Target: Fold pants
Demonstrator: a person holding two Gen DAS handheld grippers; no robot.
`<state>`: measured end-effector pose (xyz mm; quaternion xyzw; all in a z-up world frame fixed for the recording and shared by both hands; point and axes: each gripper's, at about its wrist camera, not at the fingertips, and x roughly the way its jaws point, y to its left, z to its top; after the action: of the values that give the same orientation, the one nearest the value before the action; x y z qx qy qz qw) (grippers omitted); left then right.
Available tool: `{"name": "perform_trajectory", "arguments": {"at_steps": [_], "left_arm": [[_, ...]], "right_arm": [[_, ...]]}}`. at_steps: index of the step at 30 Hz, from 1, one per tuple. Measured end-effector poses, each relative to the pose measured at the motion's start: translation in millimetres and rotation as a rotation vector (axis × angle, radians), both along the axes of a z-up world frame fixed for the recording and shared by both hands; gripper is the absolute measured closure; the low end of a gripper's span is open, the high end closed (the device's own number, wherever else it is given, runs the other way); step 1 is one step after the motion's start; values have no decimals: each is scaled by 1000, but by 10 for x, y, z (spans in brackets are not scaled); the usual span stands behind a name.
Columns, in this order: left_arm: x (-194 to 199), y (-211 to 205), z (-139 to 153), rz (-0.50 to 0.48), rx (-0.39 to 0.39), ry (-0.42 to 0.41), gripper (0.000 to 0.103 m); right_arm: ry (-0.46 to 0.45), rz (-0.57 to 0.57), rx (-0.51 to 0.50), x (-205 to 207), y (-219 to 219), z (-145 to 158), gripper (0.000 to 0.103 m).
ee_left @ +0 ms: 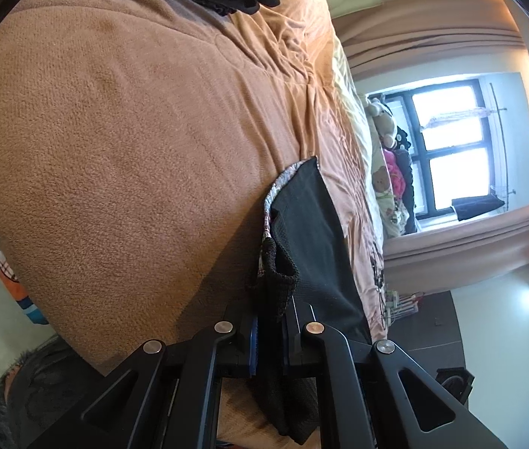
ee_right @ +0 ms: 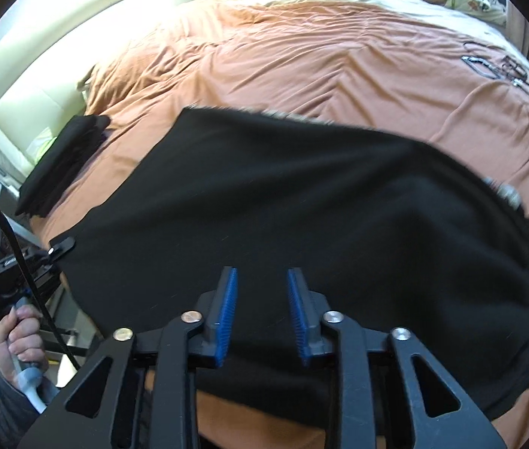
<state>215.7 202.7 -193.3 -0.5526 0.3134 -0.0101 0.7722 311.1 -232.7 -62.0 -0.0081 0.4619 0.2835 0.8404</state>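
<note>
Blue-ribbed pads (ee_right: pixel 227 314) of right gripper (ee_right: pixel 262 316), parted with nothing between them, hovering over near middle of black pants (ee_right: pixel 301 202). Pants spread flat on orange bedspread (ee_right: pixel 301 56), dark side up, a strip of patterned lining showing along far edge; near hem reaching the bed's near edge. Left gripper (ee_left: pixel 270 331) clamped on a bunched fold of pants fabric (ee_left: pixel 279 280) at the garment's left end, wrist view rolled sideways; patterned lining (ee_left: pixel 270 202) visible beside the pinch. Same gripper seen from right wrist view at left edge of pants (ee_right: pixel 60 245), held by the person's hand (ee_right: pixel 17 333). Second dark folded garment (ee_right: pixel 62 161) lying far left, apart from pants, near cream headboard (ee_right: pixel 39 75). Window (ee_left: pixel 451 149) and stuffed toys (ee_left: pixel 384 149) beyond bed.

Step in hand, as judged: securing a second hold before carrying one end over the other. For a clean fold:
- close right jaws on both layers at the near hem, not on one layer only;
- keep both pinches level so the edge lifts straight;
- hold light tension between pinches to prevent sagging;
- lay edge on edge, then release only once cloth rests flat.

Risk: thin knit slipping from pads or lining rolling outward.
</note>
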Motion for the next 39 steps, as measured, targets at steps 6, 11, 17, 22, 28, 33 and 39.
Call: {"name": "perform_trajectory", "arguments": {"at_steps": [6,11,17,22,28,33,39], "left_arm": [[-19,-12,50,-6,-1,-22,94],[-10,-2,66,-2,-15,-38,94],[-77,-26,89,-7,-20,-47,94],[-60,-21,131,-10,-22,-59,94],[-45,-7,110,2,-33,-52,94],[-59,16,11,22,-59,-21,94],[-71,27,-102,37,-78,8,94]], "right_arm": [[33,24,11,-259,130,-181,80],[93,23,-6,-365,126,-445,80],[129,29,-1,-361,75,-520,82],[81,-11,19,-210,-52,-311,82],[91,-81,1,99,-41,-361,82],[118,-129,-30,327,-25,-479,82],[111,-178,-34,570,-8,-472,82]]}}
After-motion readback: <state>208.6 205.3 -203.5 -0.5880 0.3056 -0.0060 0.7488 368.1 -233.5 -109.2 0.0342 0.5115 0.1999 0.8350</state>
